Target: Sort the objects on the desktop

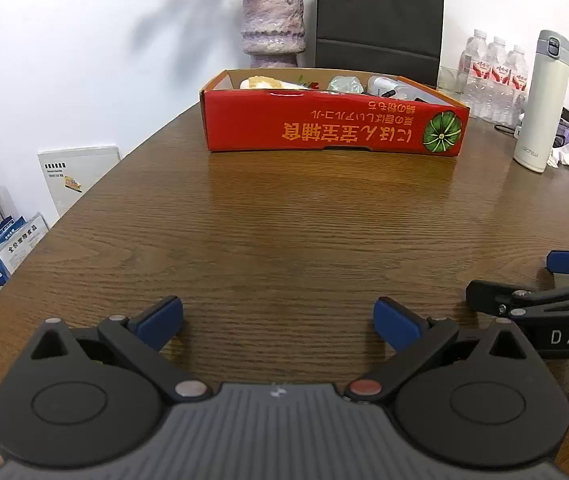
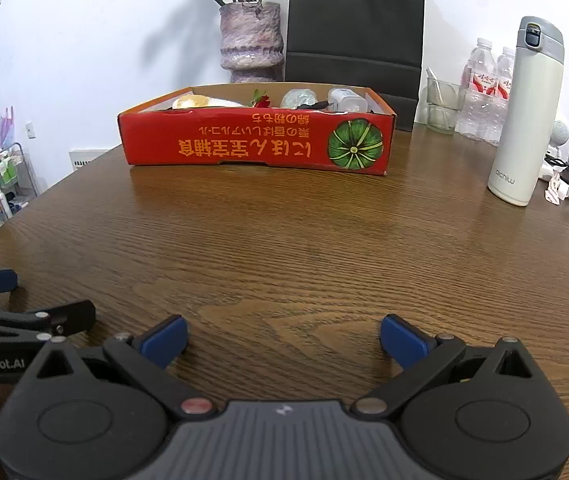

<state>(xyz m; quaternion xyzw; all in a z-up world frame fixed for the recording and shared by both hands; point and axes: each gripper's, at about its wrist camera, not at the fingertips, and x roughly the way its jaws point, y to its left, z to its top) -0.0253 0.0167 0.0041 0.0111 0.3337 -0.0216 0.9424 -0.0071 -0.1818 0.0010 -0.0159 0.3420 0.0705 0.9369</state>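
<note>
Ahead, the red cardboard tray (image 1: 332, 126) of sorted oddments sits mid-table, a white flask (image 2: 524, 116) to its right; left gripper (image 1: 278, 322) and right gripper (image 2: 284, 338) hover spread wide, empty, over bare wooden table (image 2: 284, 240).

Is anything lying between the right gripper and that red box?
Nothing: only bare wooden table between the right gripper and red box, in the right wrist view.

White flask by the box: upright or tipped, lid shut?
Upright, lid shut. The flask stands on its base on the table, right of the red box, grey flip cap down.
</note>
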